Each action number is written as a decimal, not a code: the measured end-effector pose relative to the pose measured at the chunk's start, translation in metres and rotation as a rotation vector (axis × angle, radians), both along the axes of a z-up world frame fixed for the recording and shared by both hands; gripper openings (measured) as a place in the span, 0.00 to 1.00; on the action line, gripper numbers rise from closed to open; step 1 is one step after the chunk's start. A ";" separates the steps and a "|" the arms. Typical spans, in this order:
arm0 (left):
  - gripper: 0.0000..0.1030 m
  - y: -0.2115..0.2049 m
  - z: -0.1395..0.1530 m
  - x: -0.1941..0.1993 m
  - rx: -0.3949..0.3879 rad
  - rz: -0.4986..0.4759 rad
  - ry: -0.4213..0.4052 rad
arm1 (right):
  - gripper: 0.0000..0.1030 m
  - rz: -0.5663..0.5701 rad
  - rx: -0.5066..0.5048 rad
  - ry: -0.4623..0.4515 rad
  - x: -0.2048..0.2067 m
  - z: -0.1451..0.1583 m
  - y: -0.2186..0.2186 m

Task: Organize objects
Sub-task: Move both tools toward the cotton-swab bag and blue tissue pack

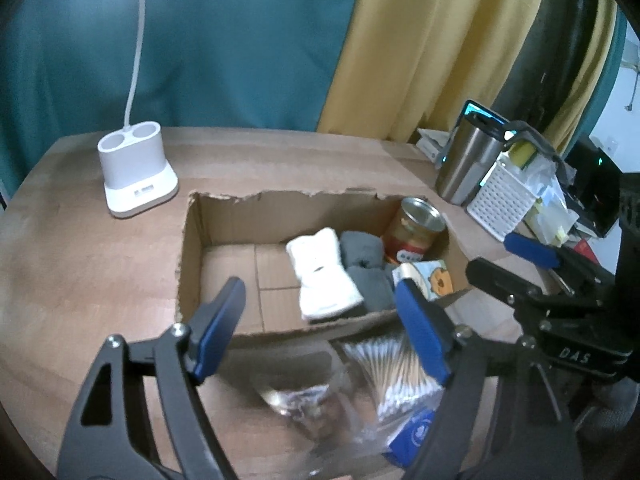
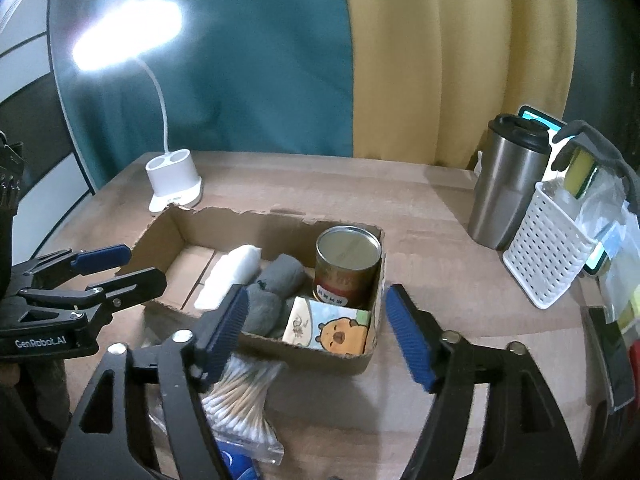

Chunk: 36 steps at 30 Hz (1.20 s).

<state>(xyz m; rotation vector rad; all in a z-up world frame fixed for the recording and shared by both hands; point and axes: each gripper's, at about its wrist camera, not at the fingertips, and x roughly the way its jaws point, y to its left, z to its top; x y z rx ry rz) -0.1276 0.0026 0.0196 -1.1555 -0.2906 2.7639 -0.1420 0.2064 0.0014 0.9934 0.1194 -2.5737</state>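
While both hand-held grippers, left [image 1: 320, 322] and right [image 2: 314, 330], gape empty, cardboard box [image 2: 280, 218] holding one can [image 2: 347, 265], one white sock roll [image 2: 232, 276], one grey [image 2: 272, 292].

From my left camera I see the left gripper [image 1: 320, 320] with its jaws spread wide above a bag of cotton swabs [image 1: 394, 376] lying on the wooden table [image 1: 100, 272] just in front of the cardboard box [image 1: 192, 240]. Inside the box sit a white sock [image 1: 320, 276], a grey sock [image 1: 366, 272], a tin can [image 1: 416, 232] and a cartoon packet [image 1: 430, 278]. The right gripper [image 1: 516, 258] hangs just right of the box, and a white lamp base [image 1: 136, 172] stands behind it on the left.
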 end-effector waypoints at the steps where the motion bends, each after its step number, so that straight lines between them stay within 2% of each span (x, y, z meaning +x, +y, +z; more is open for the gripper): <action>1: 0.78 0.000 0.000 0.002 0.001 0.000 0.003 | 0.81 -0.002 0.000 -0.003 0.001 0.000 0.001; 4: 0.85 -0.003 0.001 0.010 0.006 0.006 0.016 | 0.81 -0.006 0.004 0.000 0.006 0.001 0.001; 14: 0.86 -0.005 0.001 0.031 0.006 0.013 0.029 | 0.81 0.000 0.004 -0.003 0.022 0.000 -0.001; 36: 0.86 -0.006 -0.028 0.050 0.021 0.020 -0.033 | 0.81 0.017 0.018 -0.046 0.041 -0.022 -0.009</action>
